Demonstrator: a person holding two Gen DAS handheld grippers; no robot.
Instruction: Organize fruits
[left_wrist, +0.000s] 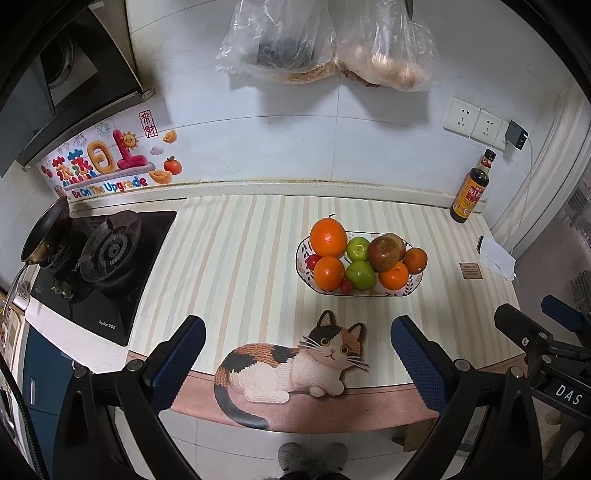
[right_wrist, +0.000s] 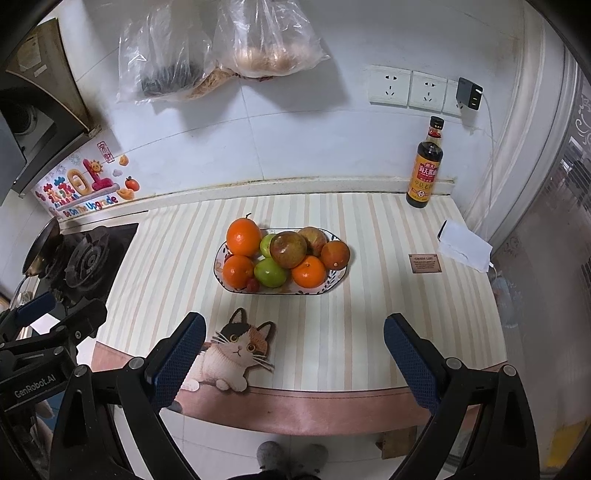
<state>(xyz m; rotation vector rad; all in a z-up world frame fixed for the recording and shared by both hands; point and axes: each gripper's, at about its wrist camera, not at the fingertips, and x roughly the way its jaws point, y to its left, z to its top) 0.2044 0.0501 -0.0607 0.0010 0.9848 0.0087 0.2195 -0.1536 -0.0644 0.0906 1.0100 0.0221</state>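
A white patterned fruit bowl (left_wrist: 413, 288) (right_wrist: 338, 278) stands on the striped mat. It holds a large orange (left_wrist: 328, 237) (right_wrist: 243, 237), smaller oranges (left_wrist: 328, 272), green apples (left_wrist: 360, 274) (right_wrist: 270, 272), a red-brown apple (left_wrist: 386, 253) (right_wrist: 288, 249) and small red fruits (left_wrist: 345, 286). My left gripper (left_wrist: 297, 328) is open and empty, near the counter's front edge, short of the bowl. My right gripper (right_wrist: 294, 326) is open and empty, also in front of the bowl. The right gripper shows at the right of the left wrist view (left_wrist: 532, 317).
A cat-shaped mat (left_wrist: 295, 363) (right_wrist: 236, 354) lies at the counter's front edge. A gas stove (left_wrist: 107, 251) with a pan (left_wrist: 46, 236) is at left. A soy sauce bottle (right_wrist: 424, 166) and a white paper (right_wrist: 465, 247) are at right. Plastic bags (right_wrist: 221, 48) hang on the wall.
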